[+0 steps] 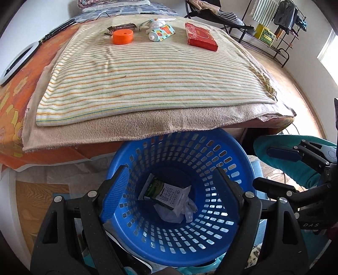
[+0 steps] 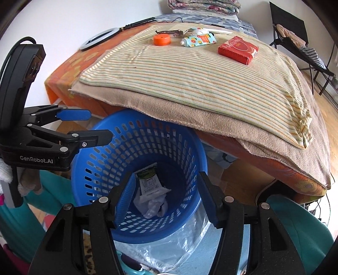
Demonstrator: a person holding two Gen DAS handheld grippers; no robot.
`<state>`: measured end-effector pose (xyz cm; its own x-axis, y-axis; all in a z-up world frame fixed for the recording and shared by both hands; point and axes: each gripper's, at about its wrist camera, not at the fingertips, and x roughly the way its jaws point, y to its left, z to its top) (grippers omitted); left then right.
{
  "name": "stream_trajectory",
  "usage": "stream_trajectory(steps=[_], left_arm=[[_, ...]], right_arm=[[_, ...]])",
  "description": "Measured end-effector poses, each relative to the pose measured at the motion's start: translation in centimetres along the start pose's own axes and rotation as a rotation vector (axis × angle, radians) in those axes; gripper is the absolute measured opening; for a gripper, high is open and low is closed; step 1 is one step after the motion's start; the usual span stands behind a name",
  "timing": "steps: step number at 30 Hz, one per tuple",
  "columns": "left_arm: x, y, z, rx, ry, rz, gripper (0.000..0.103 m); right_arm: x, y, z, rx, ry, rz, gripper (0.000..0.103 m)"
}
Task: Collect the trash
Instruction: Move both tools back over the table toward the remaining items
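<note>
Basket (image 1: 236,152) under towel (image 1: 147,74) edge

A carton (image 1: 162,191) lies in the basket (image 1: 230,148) before the bed (image 1: 147,69).

home bedroom | bed (image 1: 12,118) w/ blankets (image 2: 202,8) | clothes rack (image 1: 281,27) | wood floor (image 1: 295,69)

Both wrist cameras look steeply down, close over the blue perforated plastic basket (image 1: 179,243), left view beside right, sharing it and the striped cloth-covered bed (image 2: 190,80).
</note>
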<state>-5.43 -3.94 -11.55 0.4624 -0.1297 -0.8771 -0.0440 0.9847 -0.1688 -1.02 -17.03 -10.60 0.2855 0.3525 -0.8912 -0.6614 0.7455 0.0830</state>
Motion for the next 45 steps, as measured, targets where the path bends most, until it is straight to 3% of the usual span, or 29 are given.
stream_trajectory(steps=[3, 11, 16, 22, 24, 26, 35, 41, 45], left_arm=[[0.0, 0.0, 0.1, -0.003, -0.003, 0.003, 0.084], [-0.4, 0.5, 1.4, -0.023, -0.009, -0.003, 0.084], [-1.1, 0.4, 3.4, -0.011, -0.035, 0.003, 0.084], [-1.8, 0.6, 7.1, -0.002, -0.069, 0.013, 0.084], [-1.9, 1.0, 8.7, -0.002, -0.077, 0.017, 0.084], [-1.9, 1.6, 10.4, -0.014, -0.084, 0.025, 0.084], [0.6, 5.5, 17.4, -0.067, -0.086, 0.068, 0.084], [3.5, 8.3, 20.2, -0.154, -0.053, 0.052, 0.077], [5.1, 9.3, 21.5, -0.153, -0.045, 0.066, 0.076]], right_arm=[[0.0, -0.1, 0.1, 0.004, -0.001, -0.005, 0.065], [-0.5, -0.6, 0.7, 0.029, -0.006, -0.027, 0.066], [-1.3, -1.5, 1.8, 0.079, -0.022, -0.004, 0.067], [-2.5, -2.4, 4.1, 0.071, -0.076, -0.045, 0.067], [-2.9, -3.0, 5.2, 0.068, -0.100, -0.068, 0.070], [-3.3, -3.6, 6.4, 0.073, -0.127, -0.094, 0.080], [-2.9, -8.1, 13.8, 0.150, -0.175, -0.162, 0.081], [-0.5, -12.5, 18.2, 0.293, -0.159, -0.142, 0.081], [1.5, -14.7, 20.6, 0.349, -0.153, -0.158, 0.081]])
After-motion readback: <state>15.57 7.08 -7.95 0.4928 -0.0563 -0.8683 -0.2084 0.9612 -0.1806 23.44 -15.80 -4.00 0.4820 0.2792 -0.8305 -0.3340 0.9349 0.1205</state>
